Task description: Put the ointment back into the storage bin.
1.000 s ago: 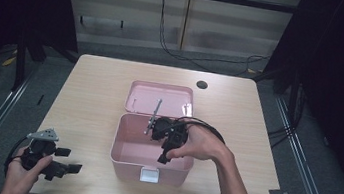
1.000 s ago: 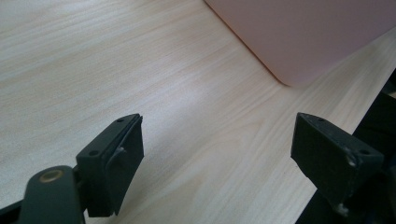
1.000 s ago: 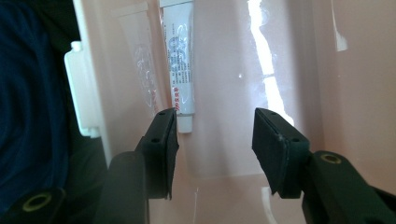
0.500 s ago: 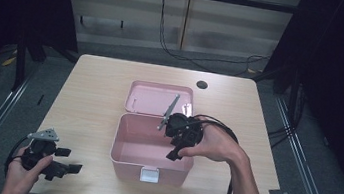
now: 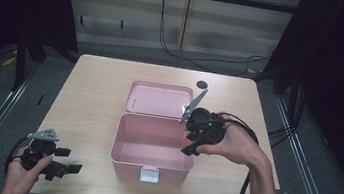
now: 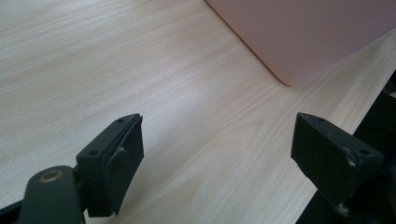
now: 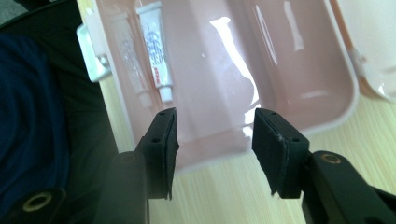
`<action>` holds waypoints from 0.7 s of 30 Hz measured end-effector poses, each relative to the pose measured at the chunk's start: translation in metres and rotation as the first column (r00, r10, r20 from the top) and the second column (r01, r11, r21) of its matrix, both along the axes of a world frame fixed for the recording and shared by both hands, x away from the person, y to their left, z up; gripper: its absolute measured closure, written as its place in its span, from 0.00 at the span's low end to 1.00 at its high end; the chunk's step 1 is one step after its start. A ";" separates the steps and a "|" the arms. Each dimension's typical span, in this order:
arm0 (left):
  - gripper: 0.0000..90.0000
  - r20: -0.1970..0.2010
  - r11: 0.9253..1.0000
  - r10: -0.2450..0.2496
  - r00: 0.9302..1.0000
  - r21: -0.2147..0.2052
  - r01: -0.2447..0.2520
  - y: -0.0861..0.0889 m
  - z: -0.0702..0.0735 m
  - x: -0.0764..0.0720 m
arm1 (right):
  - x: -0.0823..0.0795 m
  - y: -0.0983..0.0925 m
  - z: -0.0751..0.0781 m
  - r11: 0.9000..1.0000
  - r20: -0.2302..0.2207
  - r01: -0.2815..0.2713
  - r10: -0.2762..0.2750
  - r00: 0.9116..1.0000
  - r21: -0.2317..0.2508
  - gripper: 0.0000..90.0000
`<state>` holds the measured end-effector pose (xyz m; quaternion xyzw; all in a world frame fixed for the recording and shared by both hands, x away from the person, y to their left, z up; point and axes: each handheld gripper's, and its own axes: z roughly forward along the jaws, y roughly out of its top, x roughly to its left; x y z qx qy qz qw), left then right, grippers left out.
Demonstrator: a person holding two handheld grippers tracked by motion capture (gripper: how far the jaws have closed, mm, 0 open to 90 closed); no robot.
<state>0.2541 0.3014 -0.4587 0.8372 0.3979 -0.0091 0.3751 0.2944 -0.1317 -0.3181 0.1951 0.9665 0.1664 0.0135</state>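
Right gripper (image 5: 193,142) over right rim of pink box (image 5: 151,162), jaws partly apart, nothing between them. In right gripper view, same gripper (image 7: 212,140) looks into box; white tube (image 7: 155,51) lies inside against front wall, near latch (image 7: 88,51). Print on tube too blurred to read. Box sits lid open at middle of table (image 5: 95,87), toward front edge. Left gripper (image 5: 62,166) at table's front left corner, jaws wide apart, empty; in left gripper view (image 6: 217,147) it faces bare wood beside box corner (image 6: 299,37).
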 end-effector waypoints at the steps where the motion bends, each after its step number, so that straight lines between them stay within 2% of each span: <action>1: 0.19 -0.003 1.000 -0.003 1.000 -0.002 0.003 0.000 0.000 0.000 | -0.001 -0.003 0.000 1.000 0.003 0.004 -0.004 1.000 -0.002 0.56; 7: 0.19 -0.001 1.000 -0.001 1.000 -0.004 0.001 0.000 0.000 0.000 | -0.006 -0.026 -0.003 0.998 -0.004 0.061 -0.061 0.998 0.006 0.56; 16: 0.19 0.001 1.000 0.002 1.000 0.000 -0.002 0.001 0.000 0.000 | -0.015 -0.055 -0.014 0.990 -0.004 0.141 -0.141 0.990 0.030 0.55; 21: 0.19 0.000 1.000 0.004 1.000 0.001 -0.004 0.001 0.000 0.001 | -0.016 -0.068 -0.029 0.983 -0.015 0.178 -0.178 0.984 0.035 0.54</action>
